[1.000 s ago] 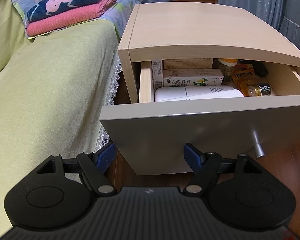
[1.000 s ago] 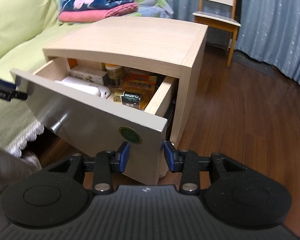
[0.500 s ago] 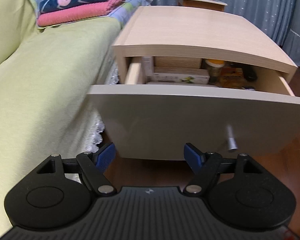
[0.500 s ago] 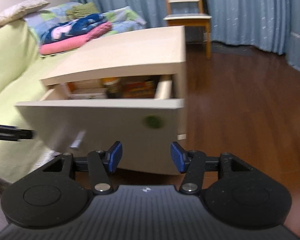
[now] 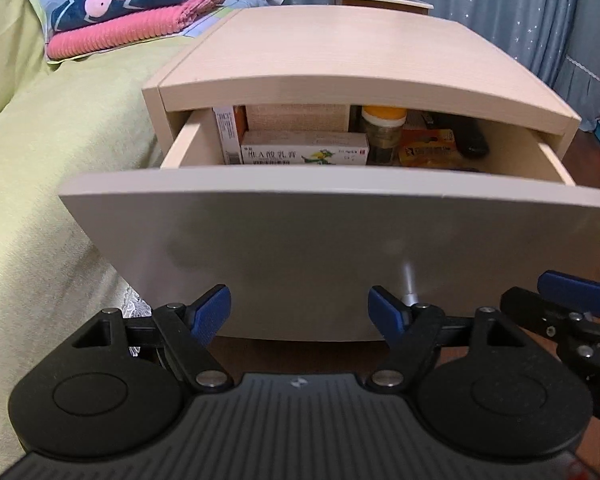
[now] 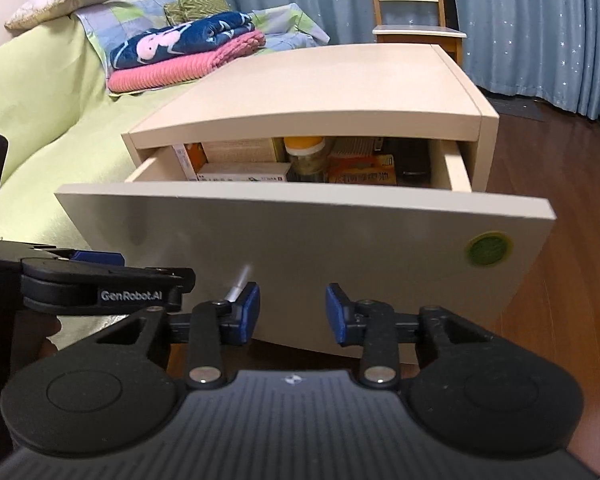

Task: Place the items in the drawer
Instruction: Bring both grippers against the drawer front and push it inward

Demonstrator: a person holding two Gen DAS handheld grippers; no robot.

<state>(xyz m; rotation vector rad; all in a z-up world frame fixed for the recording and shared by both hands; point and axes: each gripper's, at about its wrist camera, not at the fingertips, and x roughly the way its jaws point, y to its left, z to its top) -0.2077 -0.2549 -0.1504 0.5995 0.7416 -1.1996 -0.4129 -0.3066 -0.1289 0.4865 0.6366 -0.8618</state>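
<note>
Drawer [image 5: 332, 240] front's green sticker [image 6: 487, 249], possibly round, shows only from right wrist.

Blue curtains [image 6: 540, 20], wooden floor [image 6: 560, 200], chair [image 6: 412, 8]

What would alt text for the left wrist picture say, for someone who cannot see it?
An open bedside drawer fills the view, packed with medicine boxes, a jar and an orange packet. The left gripper hangs open and empty before the drawer front. A green-covered bed lies to the left.

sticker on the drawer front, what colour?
Green round sticker with a yellowish rim, near the drawer front's right edge; shows only in the right wrist view.
</note>
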